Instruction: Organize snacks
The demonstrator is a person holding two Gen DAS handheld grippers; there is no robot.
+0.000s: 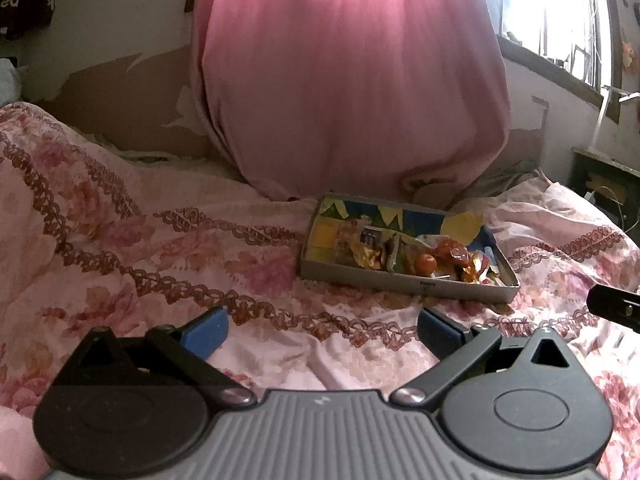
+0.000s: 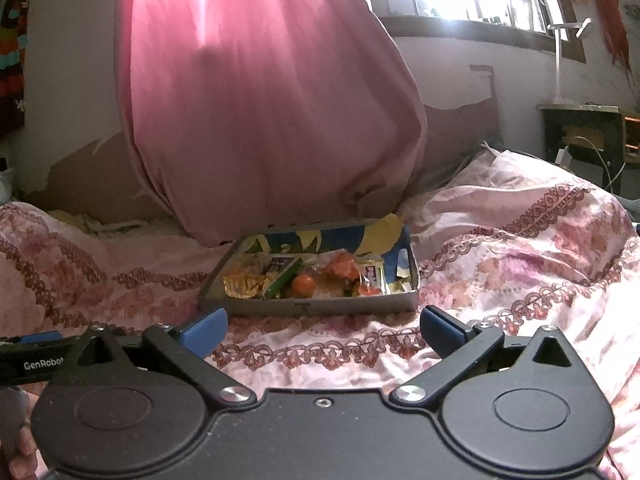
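While snack tin (image 2: pixel 308 307) sits ahead on bedspread (image 2: pixel 500 248), both grippers' fingers (image 1: pixel 204 330) (image 2: pixel 440 330) wide, empty.

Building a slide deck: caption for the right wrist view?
Open right gripper faces a snack-filled tin on a floral bedspread.

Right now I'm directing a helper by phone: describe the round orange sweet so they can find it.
On the floral bedspread, before the pink curtain, sits a shallow grey tin of snacks. The orange ball lies near its front wall, mid-tin. Alone among crinkled wrappers, it is smooth and round.
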